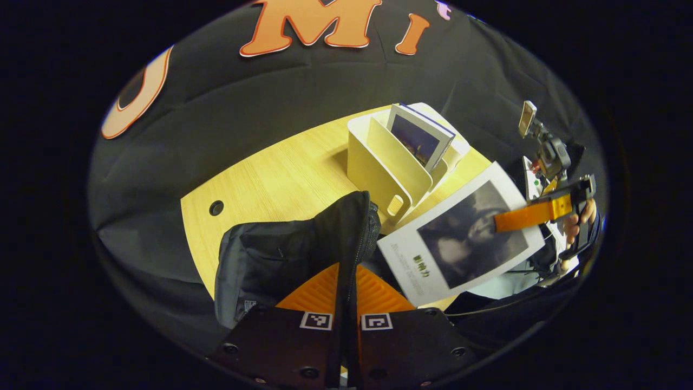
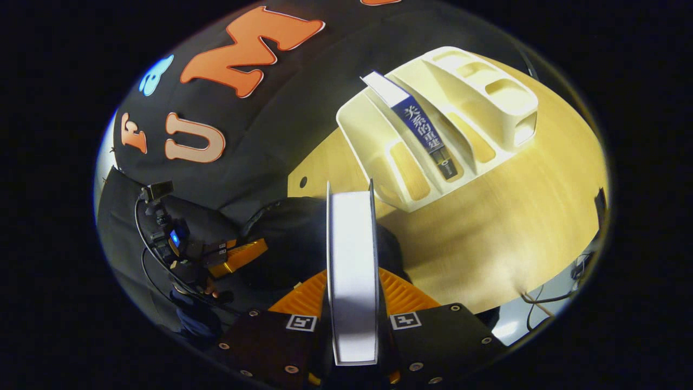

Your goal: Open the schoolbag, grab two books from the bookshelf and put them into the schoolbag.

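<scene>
The black schoolbag (image 1: pixel 281 254) stands on the wooden table (image 1: pixel 281 173). My left gripper (image 1: pixel 346 287) is shut on the bag's zipped edge, which runs up between its fingers. To the right, a white book with a dark cover picture (image 1: pixel 465 238) hangs tilted above the table, beside the bag, pinched by my right gripper (image 1: pixel 533 214). In the right gripper view that book (image 2: pixel 352 260) shows edge-on between the fingers of my right gripper (image 2: pixel 352 287). The cream bookshelf (image 1: pixel 379 162) holds a blue-covered book (image 1: pixel 419 138), its dark spine (image 2: pixel 425 138) leaning in a slot. The bag (image 2: pixel 292 238) and left gripper (image 2: pixel 241 255) lie to the left.
The table has a round cable hole (image 1: pixel 216 207) near its far left edge. The bookshelf (image 2: pixel 487 103) has several open slots. A hand (image 1: pixel 574 225) holds the right gripper's handle. Cables (image 2: pixel 541 298) hang off the table's near edge. The black cloth wall surrounds the table.
</scene>
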`<state>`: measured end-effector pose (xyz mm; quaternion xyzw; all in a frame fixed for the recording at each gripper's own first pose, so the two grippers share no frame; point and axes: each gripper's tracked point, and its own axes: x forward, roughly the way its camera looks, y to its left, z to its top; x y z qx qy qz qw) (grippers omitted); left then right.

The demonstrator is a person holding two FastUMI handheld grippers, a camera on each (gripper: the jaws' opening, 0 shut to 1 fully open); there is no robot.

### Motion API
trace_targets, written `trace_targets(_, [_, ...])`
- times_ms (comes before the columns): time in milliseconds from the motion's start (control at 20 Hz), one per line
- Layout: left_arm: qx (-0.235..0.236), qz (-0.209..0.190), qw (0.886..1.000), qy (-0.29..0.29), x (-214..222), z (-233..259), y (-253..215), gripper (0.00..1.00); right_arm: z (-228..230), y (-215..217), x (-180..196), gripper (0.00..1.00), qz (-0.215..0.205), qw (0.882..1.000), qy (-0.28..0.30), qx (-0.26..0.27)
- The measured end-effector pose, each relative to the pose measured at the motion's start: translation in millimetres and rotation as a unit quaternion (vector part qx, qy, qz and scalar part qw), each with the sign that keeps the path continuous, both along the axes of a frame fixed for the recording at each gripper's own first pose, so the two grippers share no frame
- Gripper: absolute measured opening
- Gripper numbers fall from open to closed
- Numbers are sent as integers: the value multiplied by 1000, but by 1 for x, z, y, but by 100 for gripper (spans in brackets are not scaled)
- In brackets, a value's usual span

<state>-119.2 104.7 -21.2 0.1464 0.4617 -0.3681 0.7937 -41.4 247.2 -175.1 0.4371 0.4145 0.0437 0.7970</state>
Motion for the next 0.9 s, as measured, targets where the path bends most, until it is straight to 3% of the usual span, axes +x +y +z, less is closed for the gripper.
trace_targets(500, [-13,12,1000,4,-5,3,-9,5,-36,61,61,34,-44,991,-37,124])
trace_targets(900, [-36,21,999,7,-14,5,-22,5,-74,100,96,34,-75,981,-45,175])
